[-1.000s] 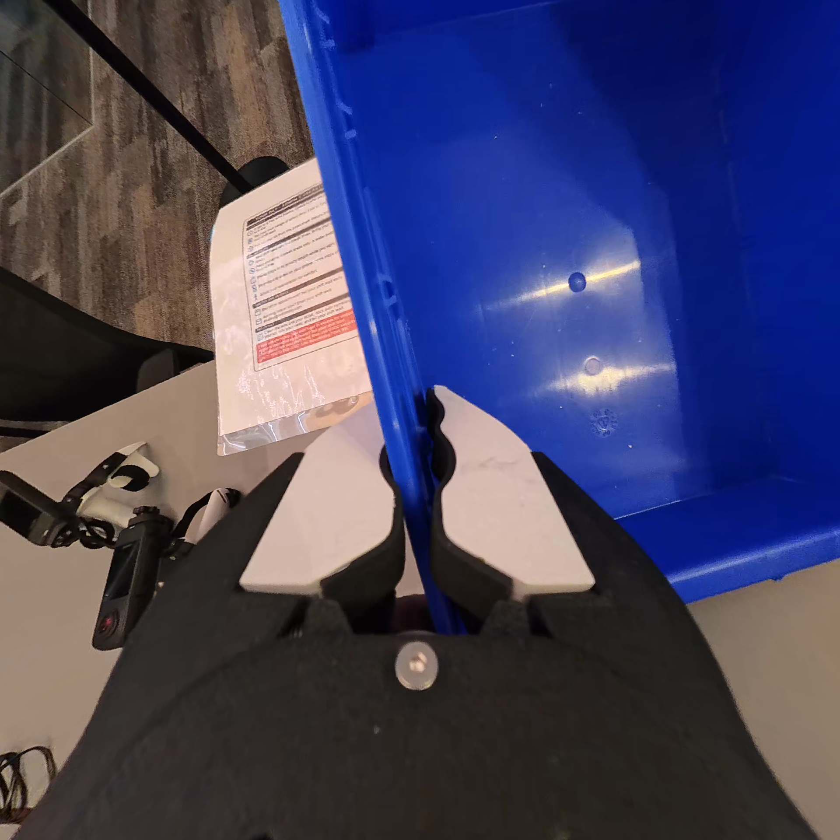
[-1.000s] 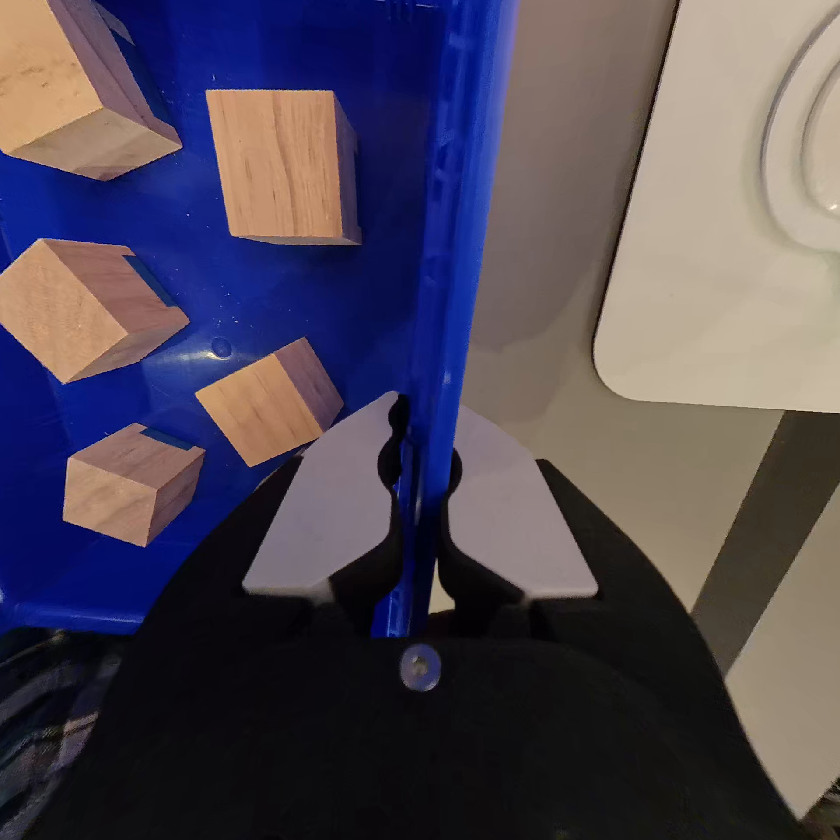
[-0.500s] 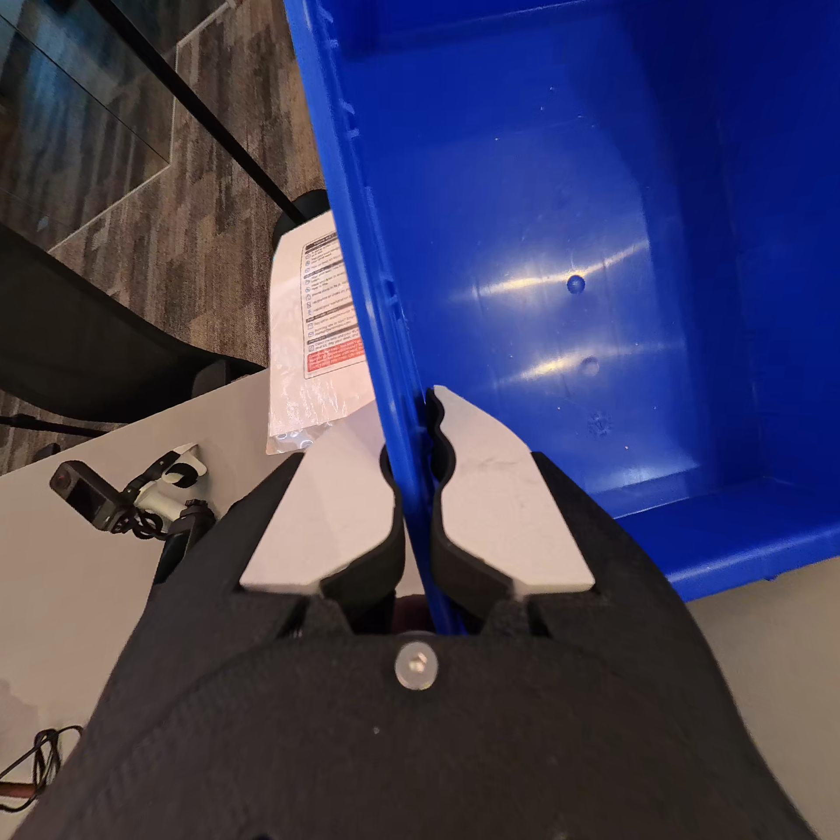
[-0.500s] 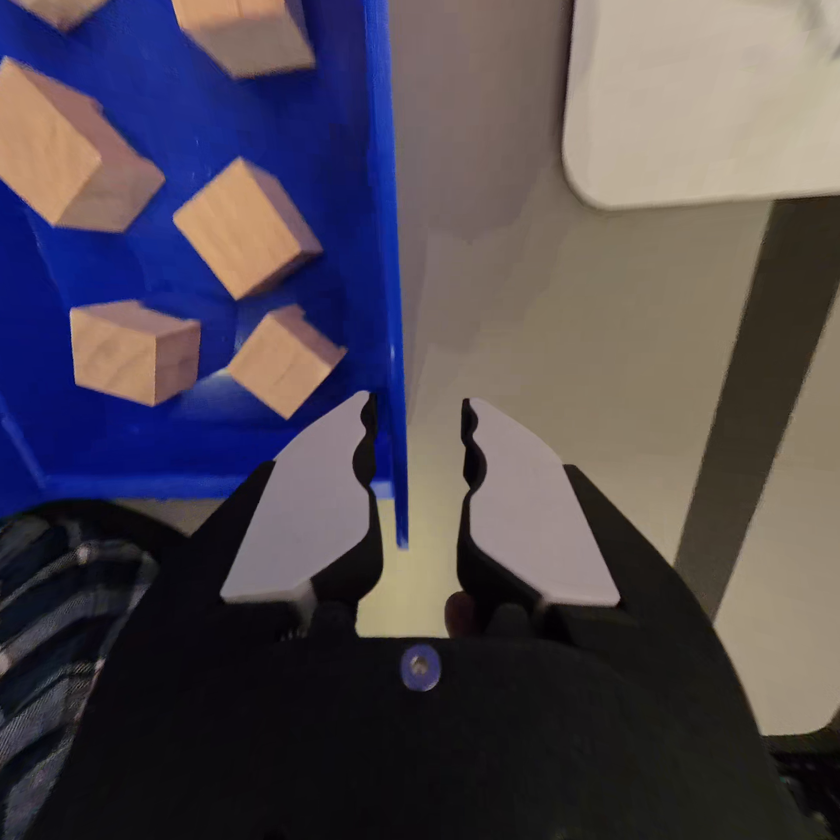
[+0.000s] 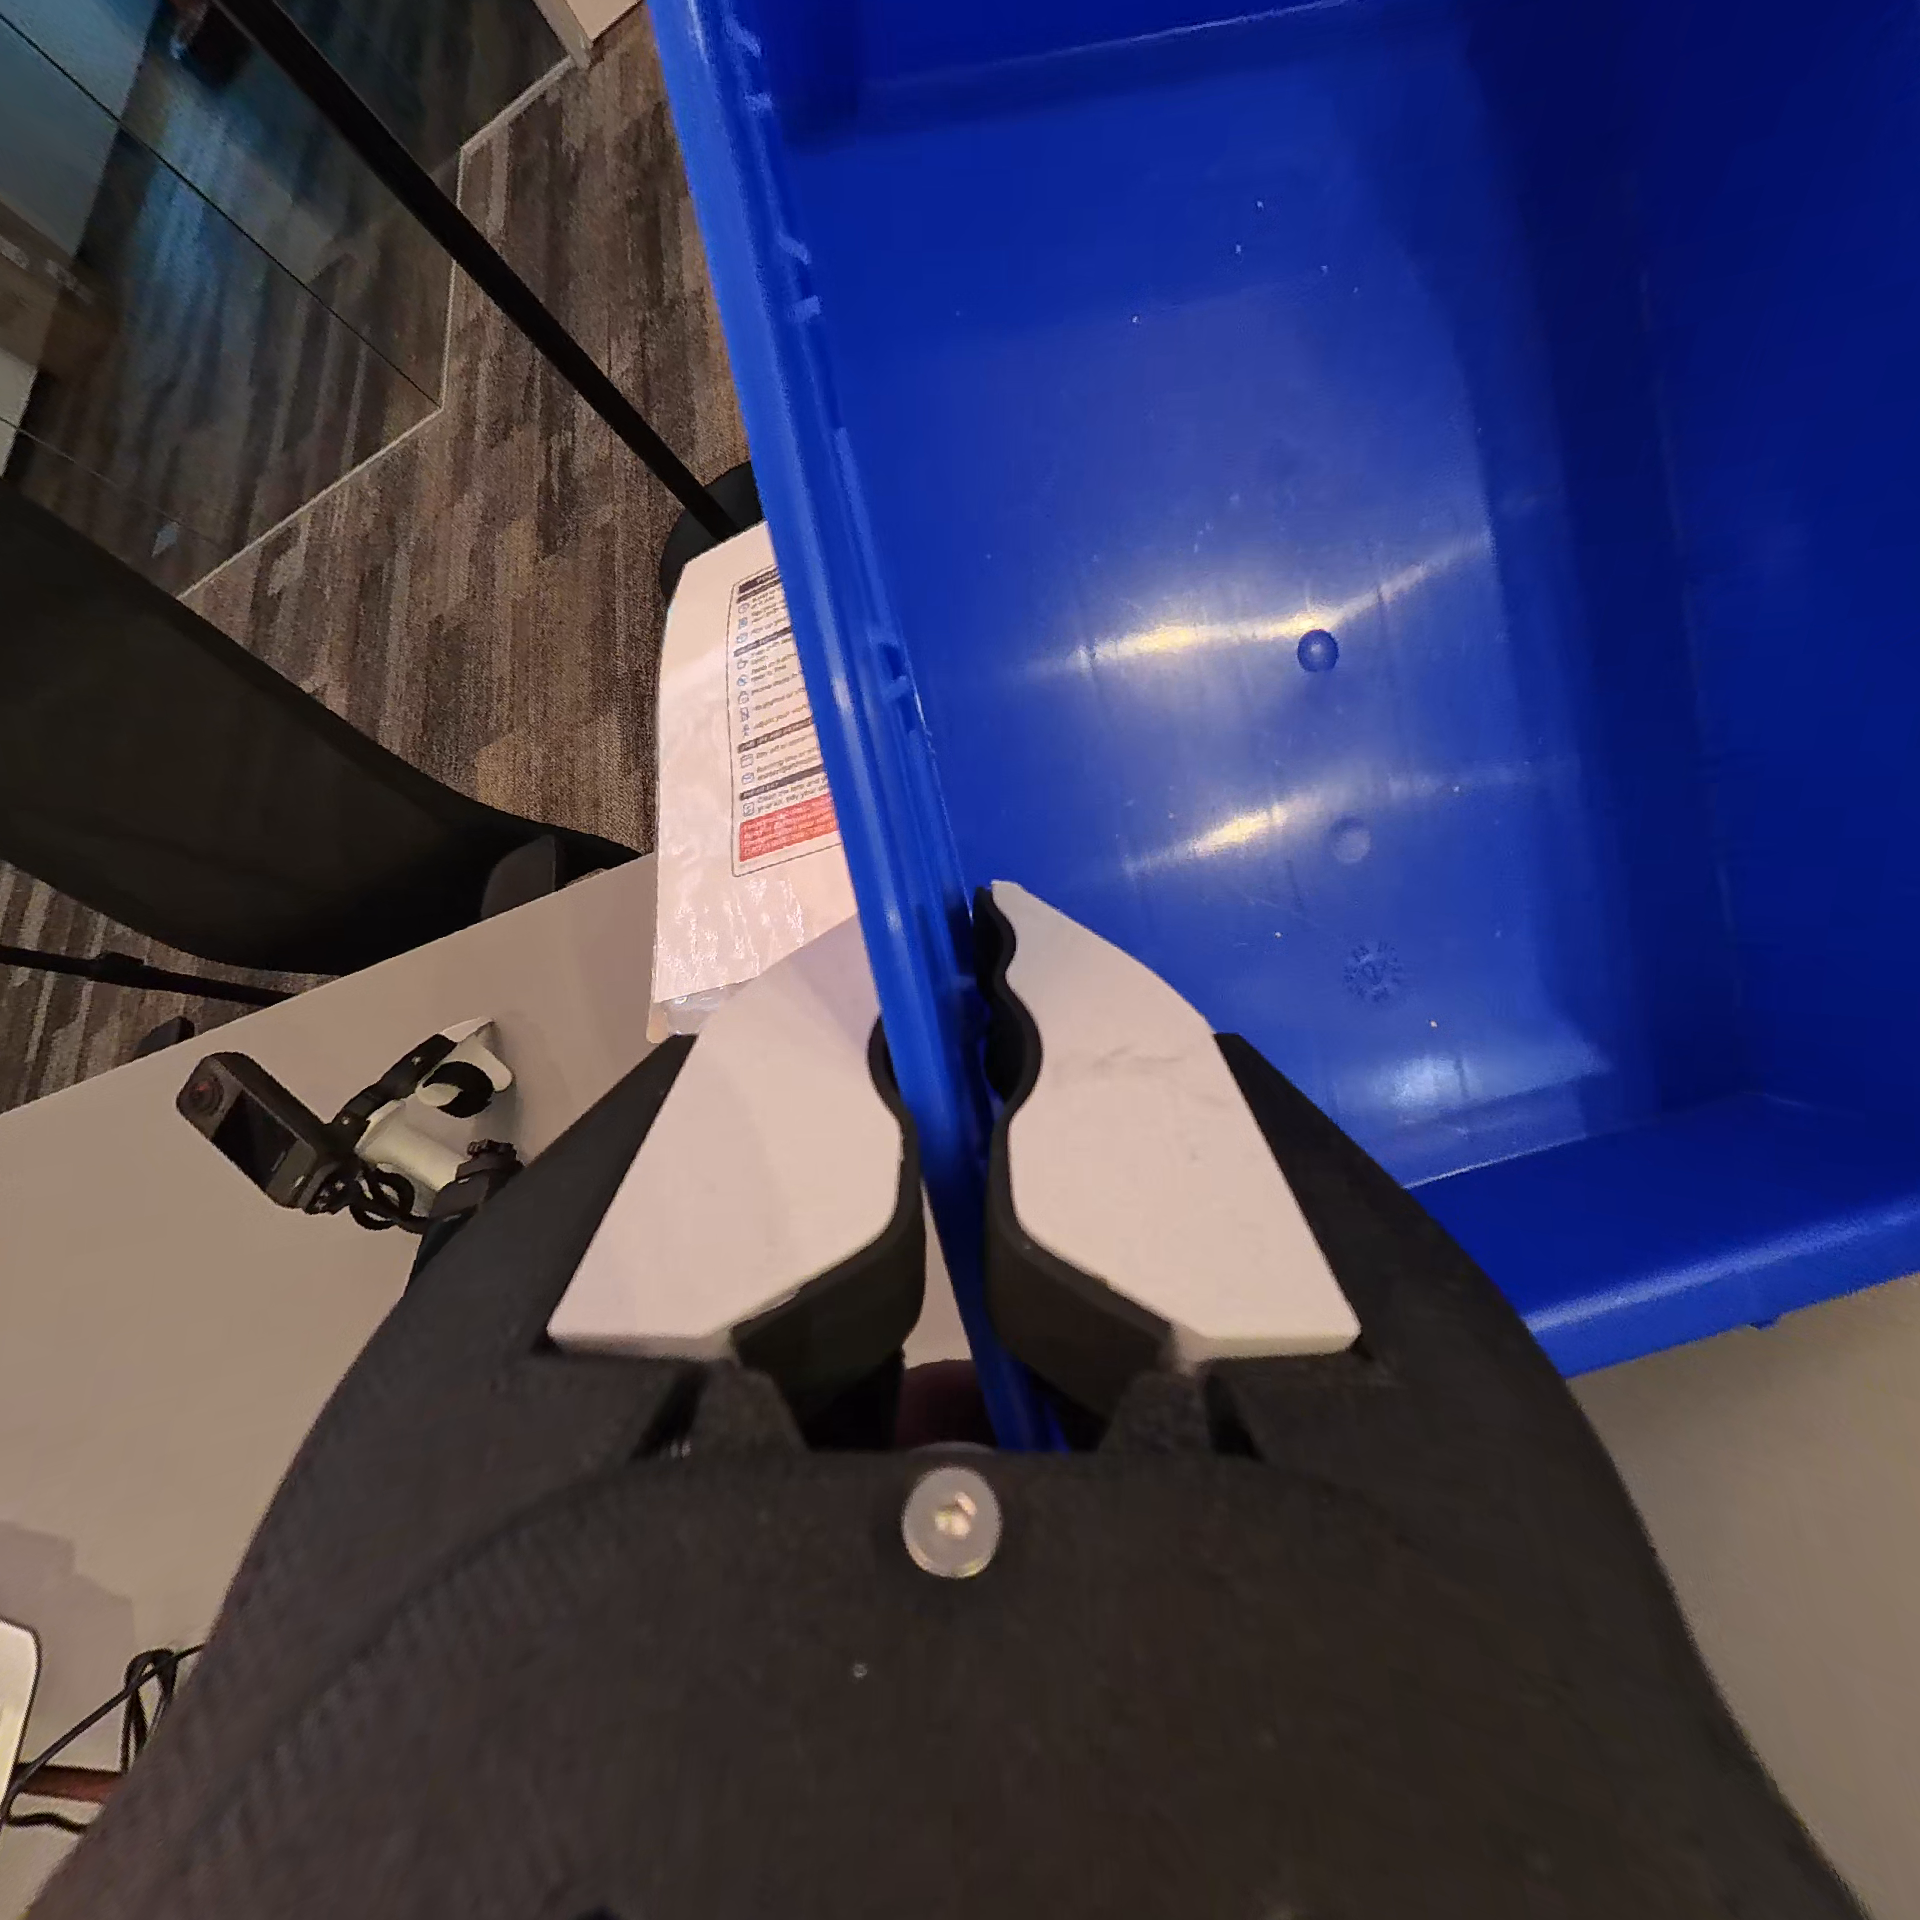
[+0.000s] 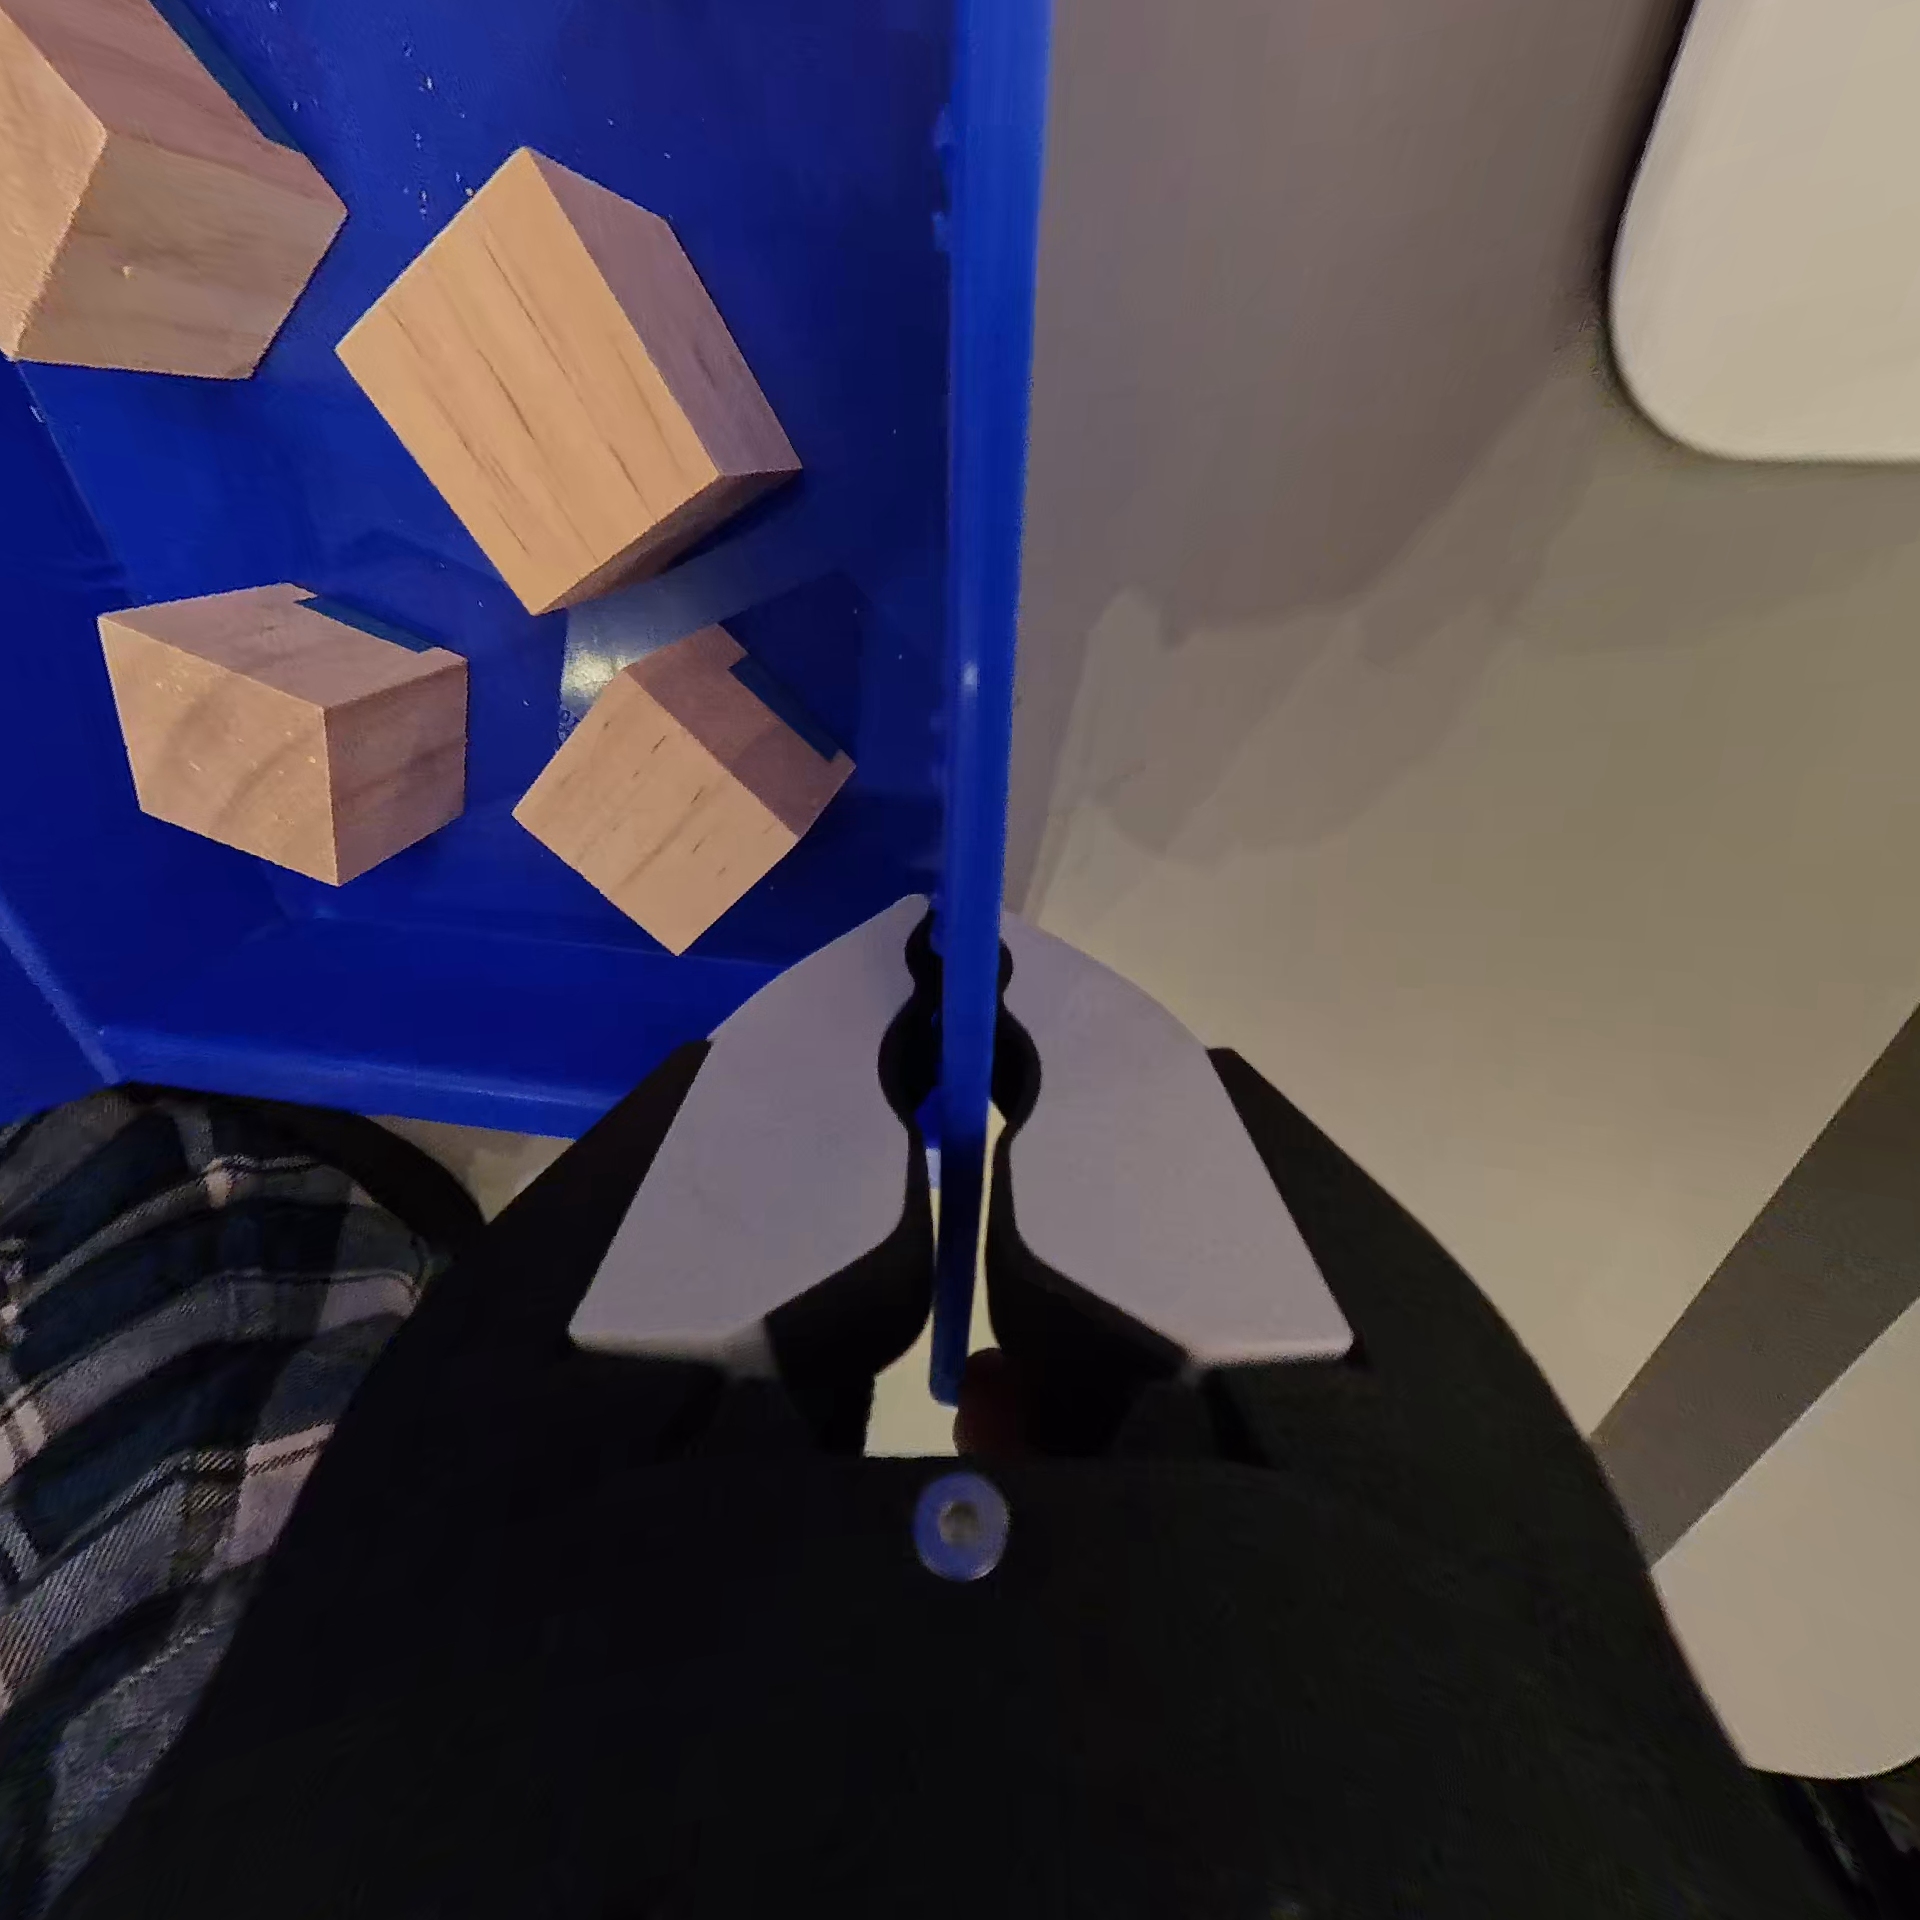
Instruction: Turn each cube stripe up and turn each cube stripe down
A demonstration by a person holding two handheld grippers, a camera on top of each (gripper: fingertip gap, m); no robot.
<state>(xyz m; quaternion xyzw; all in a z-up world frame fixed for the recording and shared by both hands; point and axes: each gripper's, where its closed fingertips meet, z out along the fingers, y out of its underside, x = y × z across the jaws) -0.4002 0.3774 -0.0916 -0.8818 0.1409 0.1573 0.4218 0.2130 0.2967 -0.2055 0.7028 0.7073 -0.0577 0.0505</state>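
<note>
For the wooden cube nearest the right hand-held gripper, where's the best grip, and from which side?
Grip the wooden cube across two opposite flat side faces, coming from above. It sits turned diagonally to the blue bin's wall, so the jaws would likely need turning to match; the near corner offers no flat hold.

Top-left cube (image 6: 135, 208) cut by edge; white tray (image 6: 1787, 291) blurred, cropped

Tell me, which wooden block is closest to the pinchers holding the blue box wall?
The small tilted cube, lowest and nearest the bin wall, just above the right gripper. The other three cubes lie farther up or left.
</note>
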